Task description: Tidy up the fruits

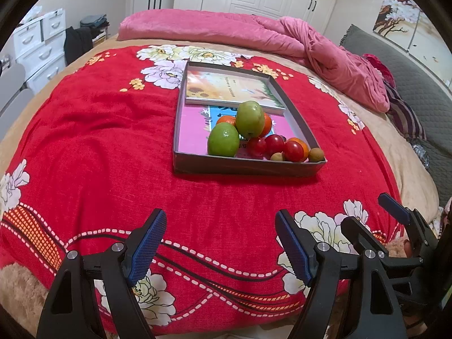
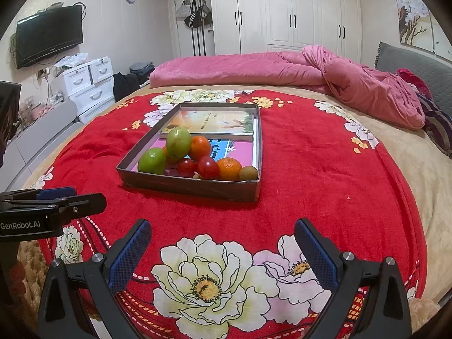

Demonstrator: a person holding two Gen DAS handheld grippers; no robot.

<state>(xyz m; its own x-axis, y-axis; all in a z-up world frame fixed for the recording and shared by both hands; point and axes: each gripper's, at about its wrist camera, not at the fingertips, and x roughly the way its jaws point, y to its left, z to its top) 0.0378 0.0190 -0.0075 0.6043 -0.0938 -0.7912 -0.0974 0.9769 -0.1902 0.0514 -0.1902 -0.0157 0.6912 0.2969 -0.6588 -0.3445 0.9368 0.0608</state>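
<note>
A shallow grey box point(image 1: 245, 168) point(image 2: 186, 188) sits on the red flowered blanket mid-bed. In its near end lie two green fruits point(image 1: 223, 139) point(image 2: 151, 161), oranges point(image 2: 229, 169) point(image 1: 267, 124), red tomatoes point(image 1: 274, 144) point(image 2: 208, 167) and small brown longans point(image 1: 315, 154) point(image 2: 248, 173). Books point(image 1: 228, 89) point(image 2: 214, 123) fill the far end. My left gripper point(image 1: 220, 231) hangs open over the blanket, short of the box, with nothing between its blue pads. My right gripper point(image 2: 223, 240) is open and empty too, beside the left; it also shows in the left wrist view, right gripper point(image 1: 370, 214).
A pink quilt point(image 2: 282, 67) is bunched along the far side and right of the bed. A grey headboard cushion point(image 1: 409, 79) lies at right. White drawers point(image 2: 90, 82) and a wall TV point(image 2: 48, 35) stand at left, wardrobes point(image 2: 282, 11) behind.
</note>
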